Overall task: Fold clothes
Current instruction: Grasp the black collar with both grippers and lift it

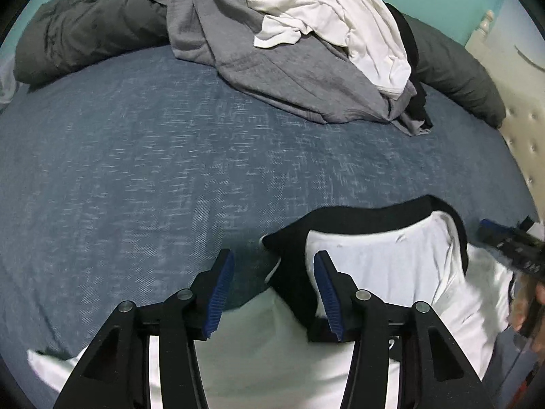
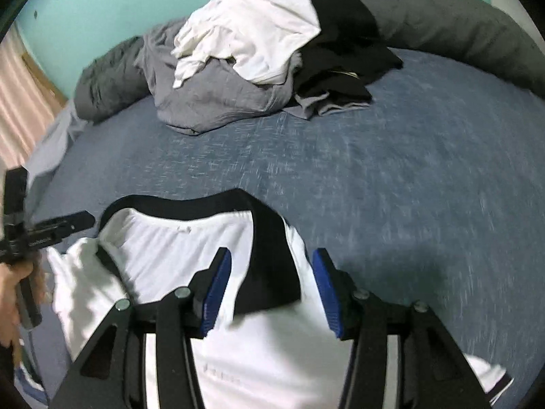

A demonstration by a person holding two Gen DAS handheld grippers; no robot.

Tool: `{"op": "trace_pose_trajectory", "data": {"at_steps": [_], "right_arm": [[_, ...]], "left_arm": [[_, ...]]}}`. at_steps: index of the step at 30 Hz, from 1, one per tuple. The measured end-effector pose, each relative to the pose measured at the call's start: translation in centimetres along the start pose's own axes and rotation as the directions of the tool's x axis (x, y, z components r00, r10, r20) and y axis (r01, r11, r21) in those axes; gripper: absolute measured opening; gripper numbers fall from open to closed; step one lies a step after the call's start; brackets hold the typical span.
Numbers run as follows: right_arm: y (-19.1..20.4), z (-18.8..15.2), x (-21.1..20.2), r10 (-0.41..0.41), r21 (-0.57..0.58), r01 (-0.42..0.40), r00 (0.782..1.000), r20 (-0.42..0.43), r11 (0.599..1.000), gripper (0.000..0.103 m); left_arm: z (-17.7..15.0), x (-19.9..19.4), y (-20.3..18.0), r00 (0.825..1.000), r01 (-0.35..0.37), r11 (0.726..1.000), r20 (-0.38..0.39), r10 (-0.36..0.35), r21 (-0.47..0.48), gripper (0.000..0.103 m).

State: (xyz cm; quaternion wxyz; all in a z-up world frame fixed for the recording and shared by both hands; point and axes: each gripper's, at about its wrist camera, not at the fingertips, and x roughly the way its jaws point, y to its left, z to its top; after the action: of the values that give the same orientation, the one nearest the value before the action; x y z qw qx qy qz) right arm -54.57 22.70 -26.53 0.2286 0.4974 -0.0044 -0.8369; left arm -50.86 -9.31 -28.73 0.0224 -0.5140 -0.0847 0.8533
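Both grippers, left gripper [image 1: 274, 288] and right gripper [image 2: 270, 286], hung with jaws parted and empty above the white shirt [image 2: 190, 248] on the bed [image 2: 408, 187]. Shirt lay flat, unfolded; next, each shoulder likely needs gripping.

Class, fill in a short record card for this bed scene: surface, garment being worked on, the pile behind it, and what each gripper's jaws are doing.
surface: blue bedsheet
garment in work: white shirt with black collar and shoulder trim, lying flat at the near edge
pile: grey garment, white garment on top, black garment beside it
behind pile: dark grey duvet
left gripper: jaws open over the shirt's shoulder, pressing nothing
right gripper: jaws open over the other shoulder, pressing nothing
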Motion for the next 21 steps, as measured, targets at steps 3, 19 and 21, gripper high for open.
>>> {"op": "trace_pose_trajectory", "data": {"at_steps": [3, 19, 21], "right_arm": [[0.9, 0.5, 2.0, -0.056, -0.042, 0.054, 0.998, -0.037, 0.998, 0.051], [-0.5, 3.0, 3.2, -0.185, -0.043, 0.188, 0.981, 0.060, 0.981, 0.004], [-0.5, 4.4, 2.8, -0.204, -0.034, 0.207, 0.976, 0.082, 0.978, 0.004]], "left_arm": [[0.4, 1.0, -0.3, 1.000, -0.018, 1.000, -0.008, 0.018, 0.025, 0.053], [4.0, 1.3, -0.7, 0.994, -0.088, 0.995, 0.073, 0.085, 0.044, 0.004], [5.0, 1.3, -0.7, 0.993, -0.089, 0.996, 0.079, 0.086, 0.027, 0.004]]}}
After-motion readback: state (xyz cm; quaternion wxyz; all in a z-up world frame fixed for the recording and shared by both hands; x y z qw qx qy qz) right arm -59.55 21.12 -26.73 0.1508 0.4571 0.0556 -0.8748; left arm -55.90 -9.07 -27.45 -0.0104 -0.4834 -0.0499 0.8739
